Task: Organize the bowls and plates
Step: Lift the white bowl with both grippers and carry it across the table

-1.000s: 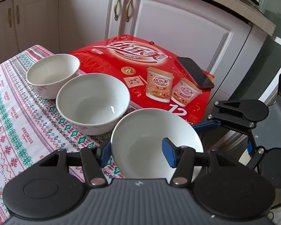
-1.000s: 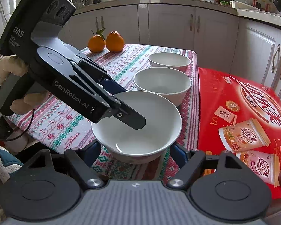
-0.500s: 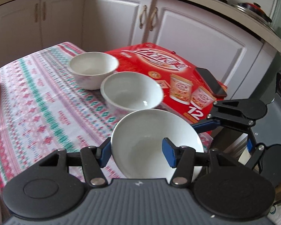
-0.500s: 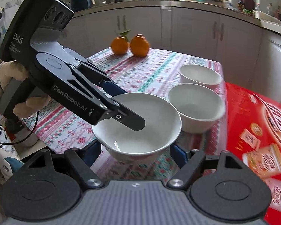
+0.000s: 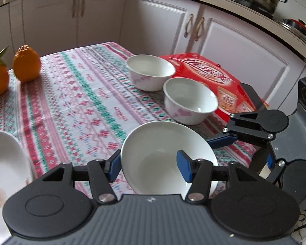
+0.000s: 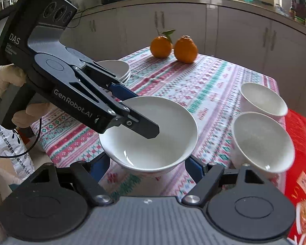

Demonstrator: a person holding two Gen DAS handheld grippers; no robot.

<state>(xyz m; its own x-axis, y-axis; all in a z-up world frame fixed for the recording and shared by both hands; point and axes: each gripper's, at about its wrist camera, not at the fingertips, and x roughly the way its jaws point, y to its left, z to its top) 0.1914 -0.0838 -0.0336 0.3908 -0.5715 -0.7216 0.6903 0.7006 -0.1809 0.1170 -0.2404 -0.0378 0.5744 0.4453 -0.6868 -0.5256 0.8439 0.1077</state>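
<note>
Held by both tools, the wide, shallow white ceramic bowl (image 6: 151,134) should travel level, with neither hand pulling ahead, to avoid twisting the rim out of either grip. The left gripper (image 5: 150,164) is clamped on its near wall, one blue pad outside, one inside. The right gripper (image 6: 148,163) cradles the bowl's base between its two fingers, jaws closed against it. Beyond and left of the left tool sits a stack of white dishes (image 6: 116,69); ahead and right of both stand two smaller white bowls (image 6: 263,102).
</note>
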